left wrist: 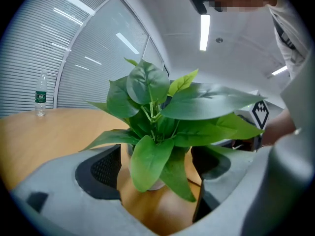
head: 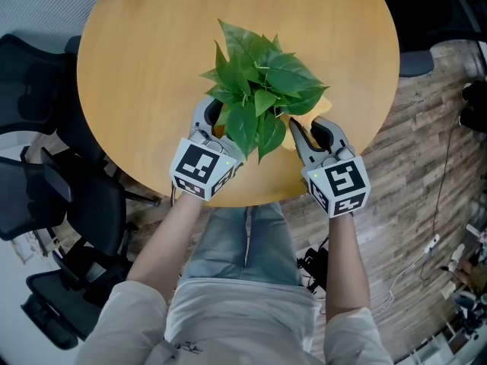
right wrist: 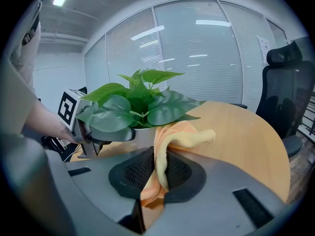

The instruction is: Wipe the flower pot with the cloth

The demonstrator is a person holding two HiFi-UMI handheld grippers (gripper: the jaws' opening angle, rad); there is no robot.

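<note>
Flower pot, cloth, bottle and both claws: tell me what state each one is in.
Flower pot: upright on the table, leafy plant in it.
Cloth: bunched, pinched at one end, the other end seemingly against the pot.
Left claw: open, jaws either side of the pot.
Right claw: shut on the cloth.
Water bottle: upright near the table's edge.

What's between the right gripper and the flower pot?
The yellow-orange cloth: clamped in the right gripper, it drapes forward to the flower pot. The right gripper view shows it.
</note>
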